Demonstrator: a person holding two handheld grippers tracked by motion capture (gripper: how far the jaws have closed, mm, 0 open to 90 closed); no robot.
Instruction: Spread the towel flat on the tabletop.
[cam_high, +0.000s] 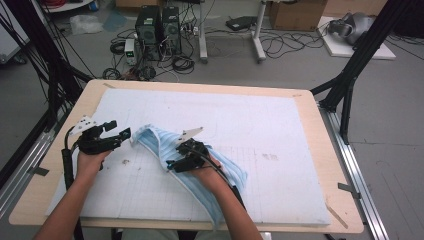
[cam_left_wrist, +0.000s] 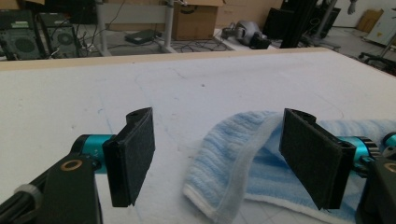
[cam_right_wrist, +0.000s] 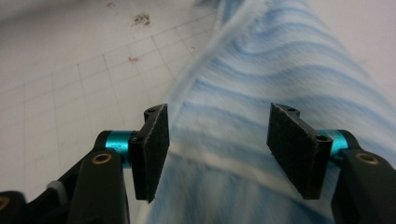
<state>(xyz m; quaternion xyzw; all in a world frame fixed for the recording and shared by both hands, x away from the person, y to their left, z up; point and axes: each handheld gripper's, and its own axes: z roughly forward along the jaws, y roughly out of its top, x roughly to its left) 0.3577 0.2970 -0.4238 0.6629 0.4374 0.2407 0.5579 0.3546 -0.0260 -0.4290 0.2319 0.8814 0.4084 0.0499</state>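
**Both grippers open over a folded blue towel**

At the left of the desk (cam_high: 60, 200), the person's left hand (cam_high: 89, 162) holds the left gripper (cam_high: 120, 131) low over the white mat (cam_high: 280, 150), pointing right toward the towel's far left corner. Its jaws stand wide apart with nothing between them. In the left gripper view the left gripper (cam_left_wrist: 219, 158) frames the towel (cam_left_wrist: 243, 154), whose white-edged corner lies on the mat just past the pads; neither pad touches the cloth.

The towel (cam_high: 220, 170), light blue with paler stripes, lies folded into a long band on the near left part of the mat. It runs slantwise from its far left corner, just beside the left gripper, down to the near edge of the mat close to the person's right forearm.

The right hand (cam_high: 210, 175) rests over the middle of that band and holds the right gripper (cam_high: 172, 164), which points left and toward the near side along the towel's near edge. In the right gripper view the right gripper (cam_right_wrist: 217, 154) has its jaws apart, fairly wide, hanging over the striped towel (cam_right_wrist: 261, 79) with no cloth pinched between the pads; the left pad sits above the towel's edge where it meets the gridded mat (cam_right_wrist: 70, 93).

Beyond the desk's far edge, computer towers (cam_high: 157, 27) and cables (cam_high: 280, 42) sit on the floor.
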